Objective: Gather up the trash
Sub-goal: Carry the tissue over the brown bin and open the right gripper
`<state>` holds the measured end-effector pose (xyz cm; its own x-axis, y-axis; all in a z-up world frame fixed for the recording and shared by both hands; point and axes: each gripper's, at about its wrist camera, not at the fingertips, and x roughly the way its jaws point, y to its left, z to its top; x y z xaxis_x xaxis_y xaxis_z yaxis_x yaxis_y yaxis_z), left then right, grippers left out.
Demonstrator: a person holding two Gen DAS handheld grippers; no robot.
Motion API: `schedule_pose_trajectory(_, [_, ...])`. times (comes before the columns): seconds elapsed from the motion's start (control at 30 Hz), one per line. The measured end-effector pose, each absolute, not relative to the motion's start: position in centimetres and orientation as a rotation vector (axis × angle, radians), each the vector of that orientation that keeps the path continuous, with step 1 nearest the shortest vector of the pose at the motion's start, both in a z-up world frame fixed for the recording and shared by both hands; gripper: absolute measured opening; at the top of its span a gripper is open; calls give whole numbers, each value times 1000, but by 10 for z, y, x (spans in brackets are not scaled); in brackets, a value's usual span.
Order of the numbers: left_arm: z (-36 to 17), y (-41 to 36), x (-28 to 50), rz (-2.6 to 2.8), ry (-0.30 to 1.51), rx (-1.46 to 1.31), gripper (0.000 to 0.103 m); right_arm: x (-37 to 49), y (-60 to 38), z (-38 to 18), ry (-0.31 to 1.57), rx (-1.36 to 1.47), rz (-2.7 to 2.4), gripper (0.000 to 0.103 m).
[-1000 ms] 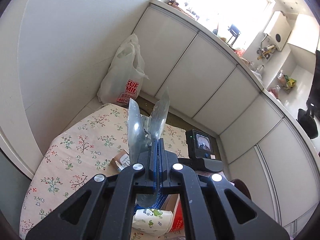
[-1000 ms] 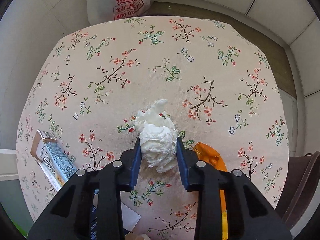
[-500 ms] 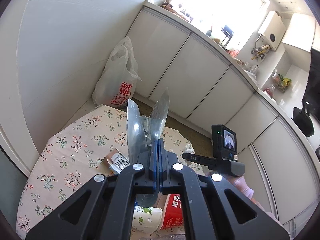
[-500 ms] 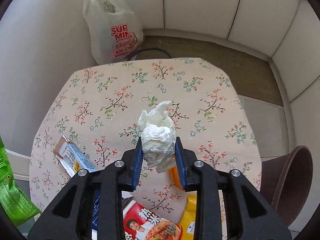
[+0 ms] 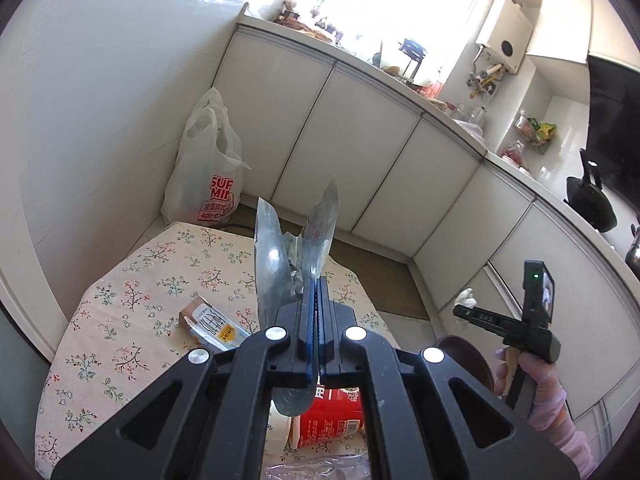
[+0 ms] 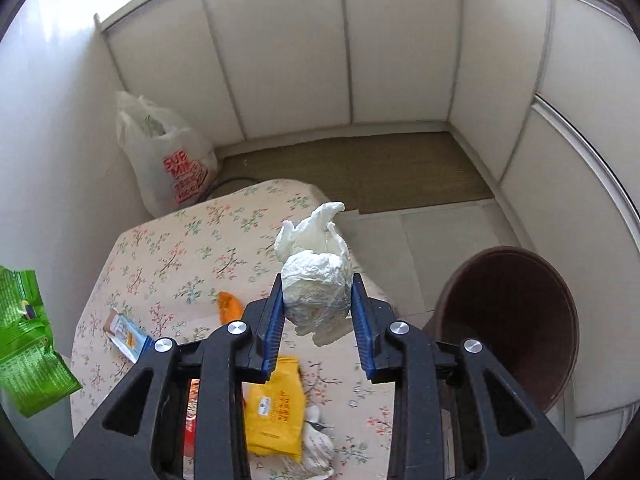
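Note:
My right gripper is shut on a crumpled white tissue and holds it in the air past the table's right edge. Just right of it stands the brown bin, its mouth open. In the left wrist view the same gripper shows at the right with the tissue above the bin, held by a gloved hand. My left gripper is shut on a silvery foil wrapper that sticks up above the floral table.
On the table lie a small carton, an orange scrap, a yellow packet and a red cup. A green bag hangs at the left. A white plastic bag stands on the floor by the cabinets.
My right gripper has lifted the tissue off the table and carried it up and right, to beside the brown bin. My left gripper has risen a little with the foil wrapper.

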<state>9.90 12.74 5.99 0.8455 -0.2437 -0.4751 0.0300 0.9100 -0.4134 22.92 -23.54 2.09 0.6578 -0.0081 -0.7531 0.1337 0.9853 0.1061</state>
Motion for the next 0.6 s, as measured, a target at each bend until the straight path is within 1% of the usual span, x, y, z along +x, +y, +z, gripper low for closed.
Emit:
schedule_pose_trajectory(0.2, [63,93,89,-208,523,-354,1,188,-313,12,740,247,-293,30])
schedule_pose_trajectory(0.43, [71,46,83,-287,515,-295,1,163,-360,-13,674,290,-486,31])
schedule_pose_trajectory(0.47, [71,39,83,-297,517,-287,1,163,-365,-17,678,291,-505,33])
schedule_pose_trajectory(0.5, [71,31,83,-308,520,-280,1,163,-372,-19,681,298,-523,38])
schedule_pose_trajectory(0.53, [71,23,83,-319,525,-273,1,163,-373,-21,677,301,-541,40])
schedule_pose_trajectory(0.6, [71,5,85,-341,531,-259,1,162,-380,-22,665,294,-567,49])
